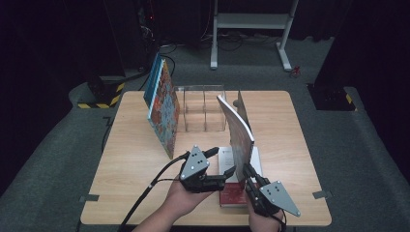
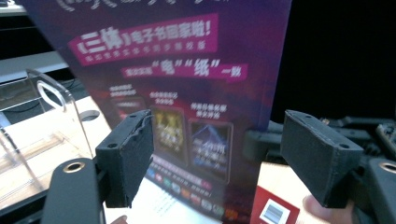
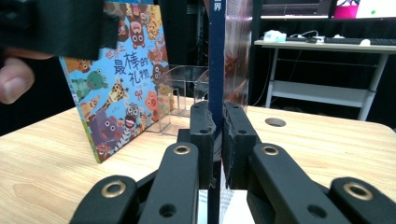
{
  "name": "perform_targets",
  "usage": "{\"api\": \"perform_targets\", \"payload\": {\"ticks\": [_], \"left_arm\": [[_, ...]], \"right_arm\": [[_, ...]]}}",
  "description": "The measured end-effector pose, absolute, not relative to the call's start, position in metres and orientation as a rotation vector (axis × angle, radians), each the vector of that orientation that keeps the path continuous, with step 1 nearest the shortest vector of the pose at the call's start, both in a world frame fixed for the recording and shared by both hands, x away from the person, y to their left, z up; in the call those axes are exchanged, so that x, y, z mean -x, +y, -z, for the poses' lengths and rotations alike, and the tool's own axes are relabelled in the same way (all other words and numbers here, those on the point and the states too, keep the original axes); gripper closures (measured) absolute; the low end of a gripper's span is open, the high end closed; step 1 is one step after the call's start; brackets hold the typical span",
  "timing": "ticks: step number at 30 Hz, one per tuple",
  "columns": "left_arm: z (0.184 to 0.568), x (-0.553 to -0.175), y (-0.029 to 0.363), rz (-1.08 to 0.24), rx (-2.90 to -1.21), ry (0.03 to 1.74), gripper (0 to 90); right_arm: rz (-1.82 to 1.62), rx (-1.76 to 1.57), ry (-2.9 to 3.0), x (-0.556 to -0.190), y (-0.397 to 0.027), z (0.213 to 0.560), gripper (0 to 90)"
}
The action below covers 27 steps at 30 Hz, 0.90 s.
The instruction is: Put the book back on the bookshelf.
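Right gripper point(image 1: 247, 175) clamped tight on the bottom edge of the upright purple book point(image 1: 237, 131) at near right, steadying it for shelving in the clear file rack point(image 1: 200, 108); left gripper point(image 1: 231, 173) spread open beside its cover, gripping nothing.

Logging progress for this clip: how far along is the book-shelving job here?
Done: the colourful picture book leans against the clear rack. In hand: the right gripper clamps a thin book upright; the left gripper is open beside it. Left: racking that book and the red book lying flat.
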State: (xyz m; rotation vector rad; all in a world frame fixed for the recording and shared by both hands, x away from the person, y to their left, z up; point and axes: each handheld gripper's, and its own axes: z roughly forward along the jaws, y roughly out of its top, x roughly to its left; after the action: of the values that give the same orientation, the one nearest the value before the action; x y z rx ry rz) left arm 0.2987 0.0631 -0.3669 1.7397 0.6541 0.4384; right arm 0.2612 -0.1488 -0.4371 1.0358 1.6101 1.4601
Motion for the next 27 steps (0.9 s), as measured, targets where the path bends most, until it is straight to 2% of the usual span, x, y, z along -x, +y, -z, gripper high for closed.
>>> {"api": "perform_targets", "payload": {"ticks": [19, 27], "left_arm": [[0.351, -0.306, 0.034, -0.463, -1.724, 0.658, 25.5], [0.355, -0.309, 0.027, -0.501, -1.741, 0.703, 28.7]], "right_arm": [[-1.462, -1.017, 1.632, -0.259, -0.138, 0.44, 83.6], [-1.477, -1.005, 1.664, -0.258, -0.129, 0.442, 83.1]]}}
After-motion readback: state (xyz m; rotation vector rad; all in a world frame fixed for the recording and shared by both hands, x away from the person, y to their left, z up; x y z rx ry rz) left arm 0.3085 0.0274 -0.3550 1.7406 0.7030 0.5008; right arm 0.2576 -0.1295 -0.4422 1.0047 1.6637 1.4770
